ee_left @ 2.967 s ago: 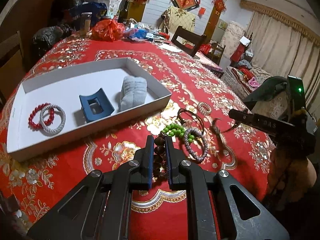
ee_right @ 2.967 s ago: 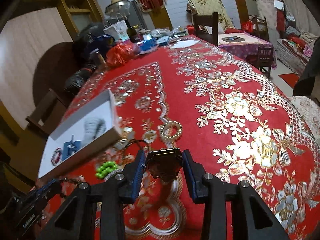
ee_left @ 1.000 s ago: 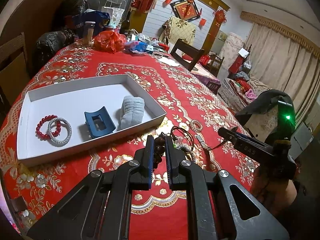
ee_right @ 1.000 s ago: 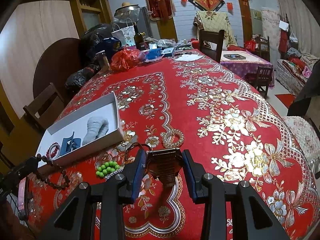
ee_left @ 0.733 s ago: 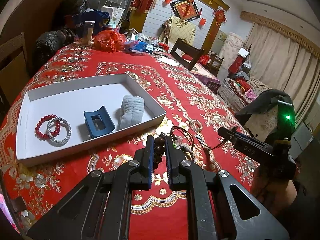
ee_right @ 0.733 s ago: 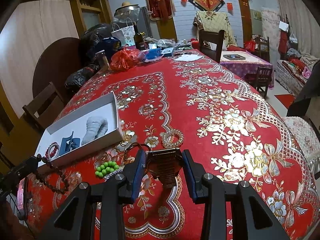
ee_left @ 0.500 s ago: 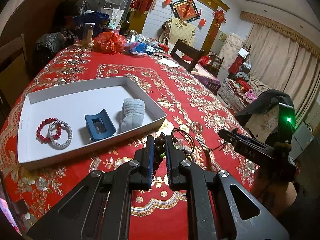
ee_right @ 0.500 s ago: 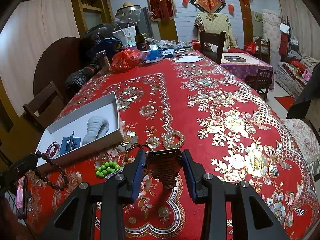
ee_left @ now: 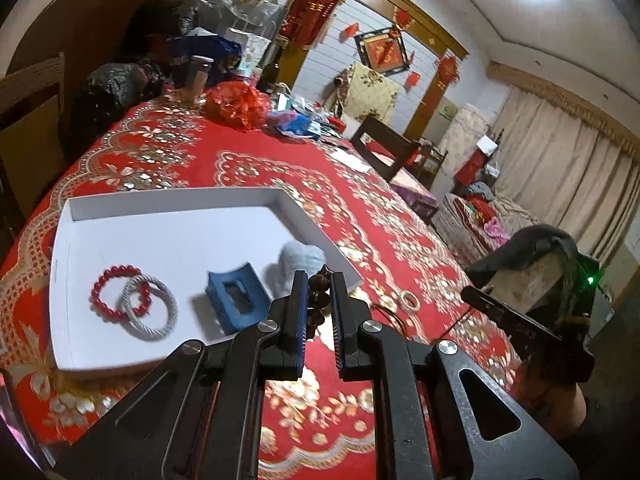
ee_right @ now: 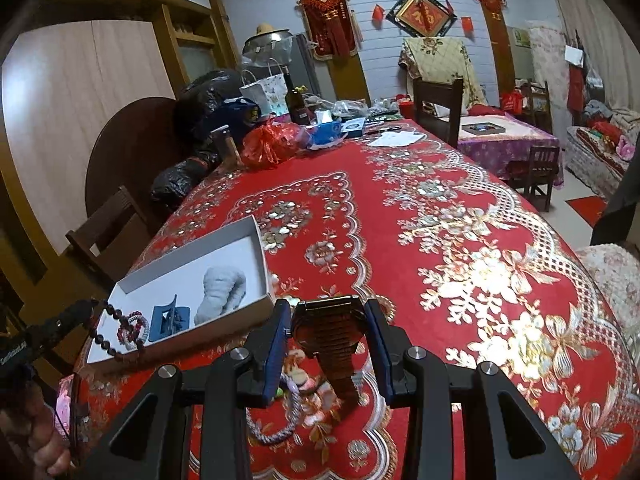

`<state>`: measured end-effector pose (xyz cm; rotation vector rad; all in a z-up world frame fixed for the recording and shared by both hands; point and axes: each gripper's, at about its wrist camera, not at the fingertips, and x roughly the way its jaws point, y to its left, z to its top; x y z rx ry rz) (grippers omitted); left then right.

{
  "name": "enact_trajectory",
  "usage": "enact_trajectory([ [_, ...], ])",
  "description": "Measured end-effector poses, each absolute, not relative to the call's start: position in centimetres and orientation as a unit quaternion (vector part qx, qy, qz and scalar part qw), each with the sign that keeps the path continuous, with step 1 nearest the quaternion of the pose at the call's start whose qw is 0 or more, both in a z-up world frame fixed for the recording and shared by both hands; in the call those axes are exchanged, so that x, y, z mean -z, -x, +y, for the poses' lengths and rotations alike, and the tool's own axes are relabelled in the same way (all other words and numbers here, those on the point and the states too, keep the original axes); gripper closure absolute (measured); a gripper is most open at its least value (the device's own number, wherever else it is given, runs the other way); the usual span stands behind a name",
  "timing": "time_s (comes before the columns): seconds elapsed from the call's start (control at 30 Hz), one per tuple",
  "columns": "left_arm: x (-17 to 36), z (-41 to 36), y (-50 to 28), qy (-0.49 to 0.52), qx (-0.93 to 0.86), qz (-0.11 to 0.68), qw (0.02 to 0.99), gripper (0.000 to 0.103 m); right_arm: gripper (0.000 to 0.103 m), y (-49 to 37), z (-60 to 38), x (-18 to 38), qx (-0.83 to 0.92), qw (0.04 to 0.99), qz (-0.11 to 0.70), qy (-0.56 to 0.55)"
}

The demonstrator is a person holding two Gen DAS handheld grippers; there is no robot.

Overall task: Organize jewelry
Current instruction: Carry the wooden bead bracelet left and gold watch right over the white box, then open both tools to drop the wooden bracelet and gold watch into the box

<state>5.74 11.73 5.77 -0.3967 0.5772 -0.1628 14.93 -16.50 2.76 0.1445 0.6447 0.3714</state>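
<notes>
Inside the white box on the desk we already had a red bead bracelet, a grey cord bracelet, a blue hair claw clip and a pale grey scrunchie. Our left claw was clamped on a dark wooden bead bracelet, raised near the box's front edge. Our right claw gripped a brown watch above the cloth. Outside the box we saw a pearl ring bracelet and a grey cord loop, so we judged the sorting roughly half done.
</notes>
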Motion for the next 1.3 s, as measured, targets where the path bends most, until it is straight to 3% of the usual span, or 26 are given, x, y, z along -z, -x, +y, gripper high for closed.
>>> enact_trajectory([
  [0.27, -6.1, 16.5, -8.0, 0.212, 0.011, 0.267, 0.94, 0.094, 0.067, -17.3, -12.4, -5.6, -0.236, 0.921, 0.303, -0.066],
  [0.57, -2.8, 18.1, -9.1, 0.208, -0.072, 0.296, 0.93, 0.094, 0.067, -20.9, -5.4, -7.7, -0.318, 0.891, 0.311, -0.088],
  [0.97, 2.5, 17.2, -9.8, 0.209, -0.105, 0.361, 0.903, 0.094, 0.067, -25.9, -0.5, 0.4, -0.331, 0.832, 0.432, -0.107],
  [1.3, 4.1, 16.6, -9.7, 0.2, -0.123, 0.369, 0.899, 0.094, 0.067, -26.7, 1.0, 3.3, -0.301, 0.833, 0.458, -0.077],
])
